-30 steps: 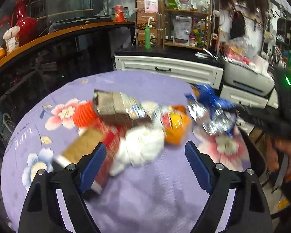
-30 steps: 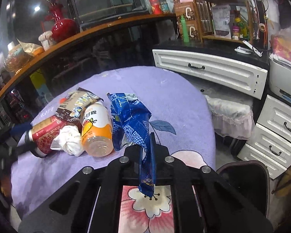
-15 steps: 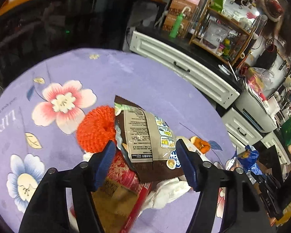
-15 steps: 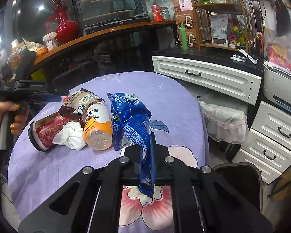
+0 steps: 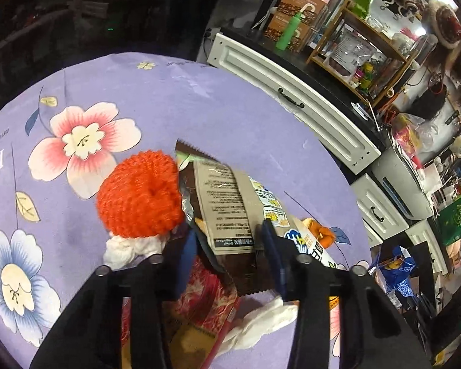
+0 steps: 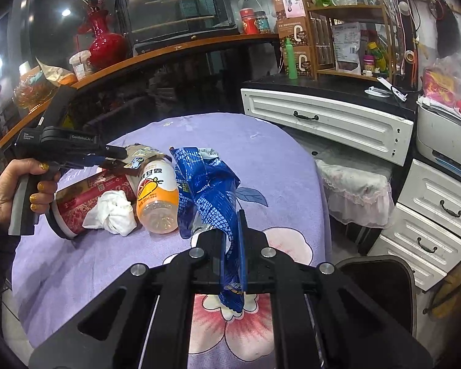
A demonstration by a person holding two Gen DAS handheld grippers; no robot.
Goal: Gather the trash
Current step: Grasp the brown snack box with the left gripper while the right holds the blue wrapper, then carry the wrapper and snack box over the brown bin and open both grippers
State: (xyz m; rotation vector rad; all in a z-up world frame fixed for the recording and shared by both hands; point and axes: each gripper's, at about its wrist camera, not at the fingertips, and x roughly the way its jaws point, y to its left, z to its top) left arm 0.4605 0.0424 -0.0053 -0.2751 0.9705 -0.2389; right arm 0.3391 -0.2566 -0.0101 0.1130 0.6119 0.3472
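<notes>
Blue wrapper (image 6: 213, 190) sits clamped in the right gripper (image 6: 233, 246); left gripper (image 5: 230, 246), jaws just closing, straddles the brown packet (image 5: 224, 209) unpinched at 12 o'clock; bottle (image 6: 156, 196), tissue (image 6: 113, 209), cup (image 6: 86, 196) remain.

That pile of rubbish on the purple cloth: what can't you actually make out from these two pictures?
- Left wrist view: the red cup and white tissue lie partly behind the left gripper, whose jaws have just been closing around the brown wrapper; contact is unclear.
- Left wrist view: the wrapper's print is too small to read.
- Right wrist view: the blue packet clamped in the right gripper hides the cloth behind it.
- Right wrist view: the orange scrubber is hidden behind the pile.
</notes>
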